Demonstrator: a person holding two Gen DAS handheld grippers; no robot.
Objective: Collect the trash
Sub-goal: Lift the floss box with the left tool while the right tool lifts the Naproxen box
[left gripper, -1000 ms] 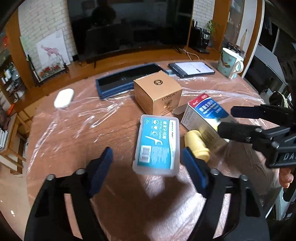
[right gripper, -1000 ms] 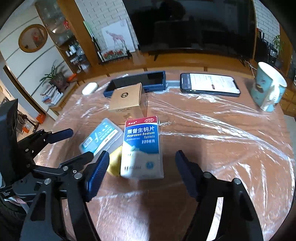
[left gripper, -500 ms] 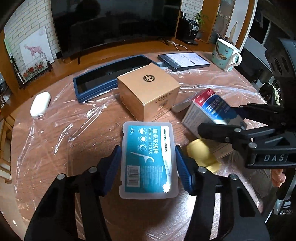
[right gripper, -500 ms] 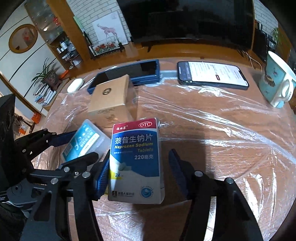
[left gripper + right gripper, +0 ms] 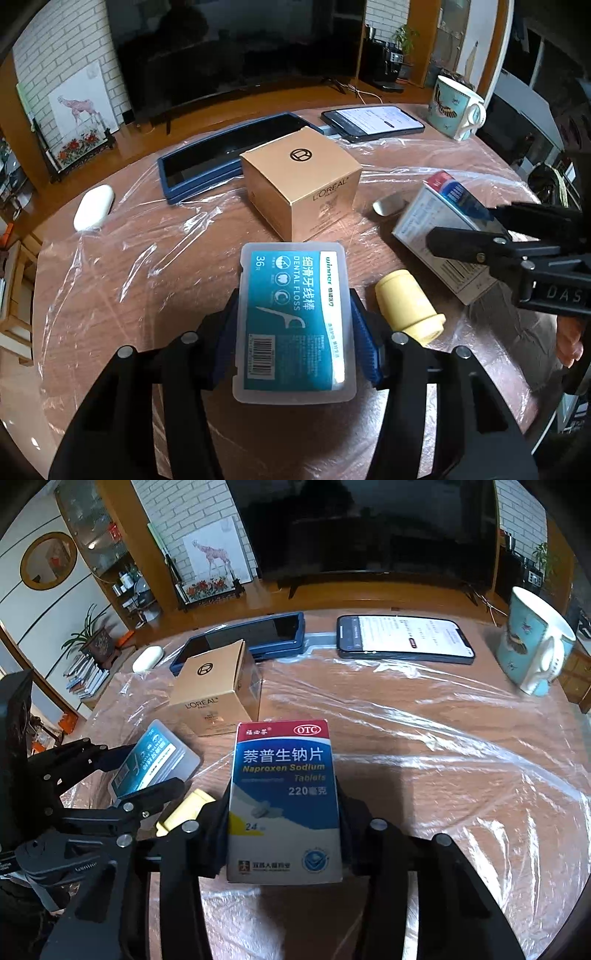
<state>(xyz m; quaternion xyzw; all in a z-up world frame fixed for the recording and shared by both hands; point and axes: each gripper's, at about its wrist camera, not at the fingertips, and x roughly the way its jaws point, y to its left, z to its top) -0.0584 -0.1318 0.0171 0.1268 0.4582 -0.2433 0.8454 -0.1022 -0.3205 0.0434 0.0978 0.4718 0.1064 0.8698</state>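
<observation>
A clear dental floss box [image 5: 291,280] with a teal label sits between the blue pads of my left gripper [image 5: 293,299]; the jaws are closing and the pads press on its long sides. A blue and white tablet box [image 5: 284,768] with a red top stands between the fingers of my right gripper [image 5: 282,801], whose jaws are also closing and squeeze its sides. In the left wrist view the right gripper [image 5: 480,236] holds the tablet box [image 5: 424,225] at the right. A yellow cap-shaped piece [image 5: 406,306] lies on the table between the two boxes.
Crinkled plastic film covers the round wooden table [image 5: 147,266]. A tan L'Oreal carton [image 5: 301,184] stands behind the floss box. Farther back are a dark blue tray [image 5: 221,155], a lit phone [image 5: 373,123], a teal mug [image 5: 456,107] and a white pebble-shaped case [image 5: 93,212].
Both grippers were open and short of the boxes. They have slid forward around them and narrowed until the pads meet the sides of the floss box and the tablet box.
</observation>
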